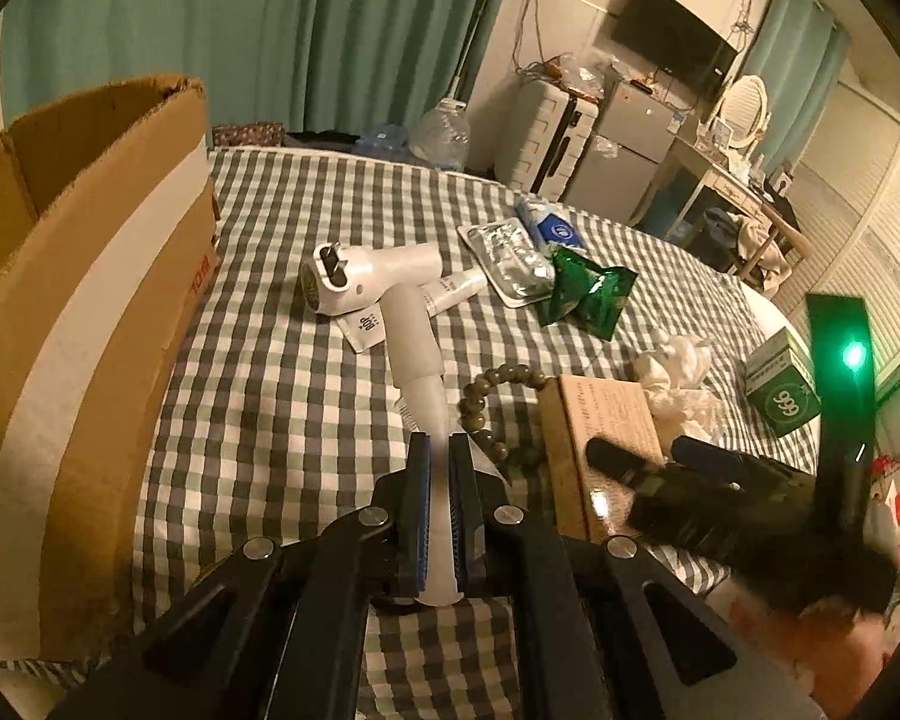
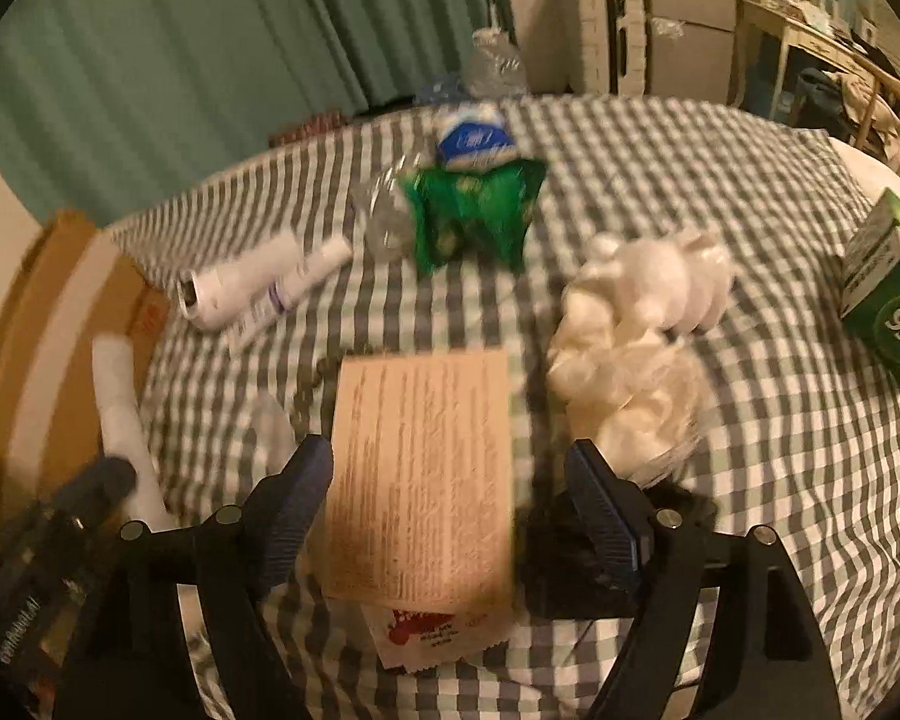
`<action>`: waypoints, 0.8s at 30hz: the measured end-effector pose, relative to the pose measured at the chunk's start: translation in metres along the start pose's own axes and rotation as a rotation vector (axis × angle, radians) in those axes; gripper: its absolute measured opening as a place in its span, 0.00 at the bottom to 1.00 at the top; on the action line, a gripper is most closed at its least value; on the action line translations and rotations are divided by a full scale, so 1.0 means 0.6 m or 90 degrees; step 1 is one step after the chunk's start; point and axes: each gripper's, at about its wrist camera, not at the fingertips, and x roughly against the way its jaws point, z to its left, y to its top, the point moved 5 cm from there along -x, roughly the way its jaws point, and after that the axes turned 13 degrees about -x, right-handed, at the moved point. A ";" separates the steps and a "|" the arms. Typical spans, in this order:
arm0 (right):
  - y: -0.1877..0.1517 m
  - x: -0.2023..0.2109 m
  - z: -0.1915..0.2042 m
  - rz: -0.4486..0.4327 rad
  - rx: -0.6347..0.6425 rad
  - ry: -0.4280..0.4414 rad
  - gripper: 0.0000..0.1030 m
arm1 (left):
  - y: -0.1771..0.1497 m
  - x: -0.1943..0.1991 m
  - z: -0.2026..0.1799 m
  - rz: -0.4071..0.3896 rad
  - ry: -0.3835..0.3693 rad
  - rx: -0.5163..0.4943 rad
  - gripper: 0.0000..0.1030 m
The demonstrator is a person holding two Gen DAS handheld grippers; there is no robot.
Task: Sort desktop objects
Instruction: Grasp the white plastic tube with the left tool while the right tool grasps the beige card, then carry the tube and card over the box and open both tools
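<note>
The left gripper (image 1: 439,450) is closed down on a smooth white tube (image 1: 431,414), its blue-padded jaws pressing both sides of the round body. The tube slants away over a checked gingham cloth (image 1: 306,396), its far end near a glossy white hair dryer (image 1: 360,279). A corrugated cardboard box (image 1: 84,276) with a pale tape band stands open at the left. Just right of the jaws lie a string of dull round beads (image 1: 486,402) and a flat tan paper-faced box (image 1: 594,420), with crumpled white tissue (image 1: 678,366), a crinkled green foil packet (image 1: 588,294) and a green carton (image 1: 780,390) beyond. The right gripper (image 1: 642,456) reaches in low over the tan box.

In the blurred right wrist view, the right gripper (image 2: 450,474) is spread wide and holds nothing; the tan box (image 2: 420,480) lies between its blue-padded fingers (image 2: 600,510). Tissue (image 2: 636,330) sits just beyond the right finger, the green packet (image 2: 474,210) farther back, the carton (image 2: 888,300) at the right edge. The left gripper (image 2: 108,480) with the tube (image 2: 120,396) shows at the left, beside the cardboard box (image 2: 48,348).
</note>
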 end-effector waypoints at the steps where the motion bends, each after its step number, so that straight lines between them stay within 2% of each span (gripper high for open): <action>1: -0.005 -0.006 0.009 -0.003 0.026 -0.021 0.85 | -0.001 -0.003 0.002 0.003 0.001 0.004 0.05; 4: -0.022 -0.030 0.033 0.009 0.101 -0.079 0.85 | -0.005 -0.012 0.007 0.012 -0.002 0.009 0.05; 7: -0.029 -0.048 0.041 0.011 0.131 -0.107 0.85 | -0.007 -0.012 0.010 0.016 -0.003 0.013 0.05; 8: -0.029 -0.050 0.040 0.012 0.131 -0.109 0.83 | -0.007 -0.012 0.012 0.016 -0.003 0.015 0.05; 9: -0.028 -0.050 0.037 0.011 0.124 -0.106 0.75 | -0.006 -0.009 0.013 0.014 -0.003 0.017 0.05; 14: -0.021 -0.023 0.022 0.001 0.075 -0.053 0.75 | 0.007 0.016 0.017 -0.006 -0.006 0.020 0.05; 17: -0.009 0.025 0.020 -0.026 0.038 -0.007 0.75 | 0.025 0.047 0.020 -0.030 -0.012 0.027 0.05; 22: 0.009 0.125 0.067 -0.075 0.018 0.078 0.75 | 0.078 0.121 0.041 -0.087 -0.011 0.038 0.05; 24: 0.011 0.156 0.103 -0.082 0.029 0.114 0.75 | 0.104 0.152 0.058 -0.104 0.011 0.028 0.05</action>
